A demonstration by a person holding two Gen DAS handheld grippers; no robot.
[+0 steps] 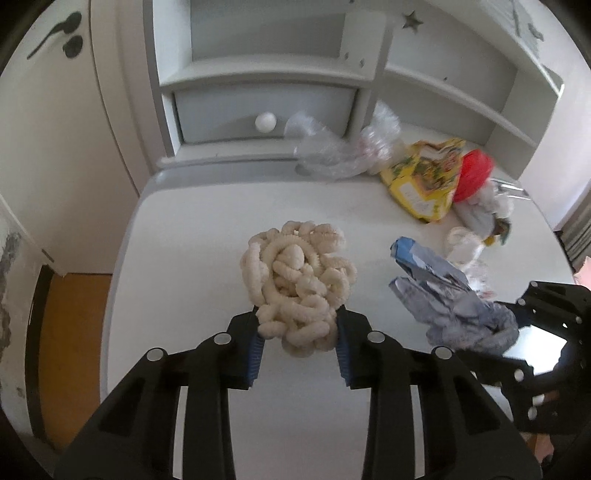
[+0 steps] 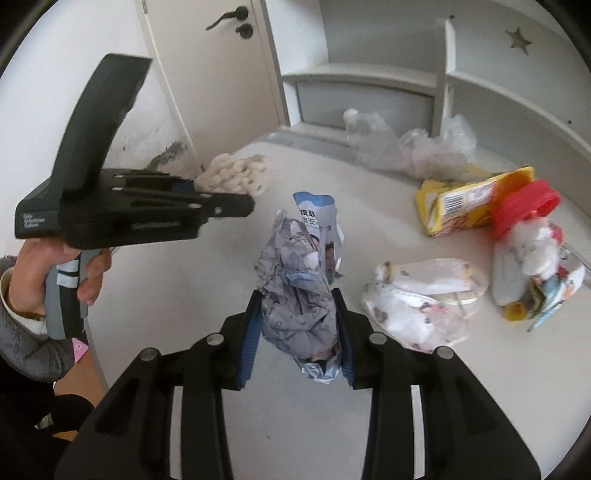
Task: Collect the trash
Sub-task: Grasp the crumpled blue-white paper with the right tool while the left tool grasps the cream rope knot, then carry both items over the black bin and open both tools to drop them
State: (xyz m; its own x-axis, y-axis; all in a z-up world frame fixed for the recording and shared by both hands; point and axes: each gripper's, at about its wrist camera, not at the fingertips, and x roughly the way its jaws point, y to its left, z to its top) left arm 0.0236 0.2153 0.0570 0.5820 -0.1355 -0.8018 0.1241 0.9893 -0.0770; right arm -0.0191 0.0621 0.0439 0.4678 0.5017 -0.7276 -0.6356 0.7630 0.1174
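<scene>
My left gripper is shut on a cream clump of foam netting and holds it above the white desk. My right gripper is shut on a crumpled blue-grey wrapper; it also shows in the left wrist view. In the right wrist view the left gripper is at the left with the netting. On the desk lie a yellow carton, a red lid, a white patterned mask and clear plastic bags.
A white shelf unit with a drawer and round knob stands at the desk's back. A door with a black handle is behind on the left. The desk's left edge drops to a wooden floor.
</scene>
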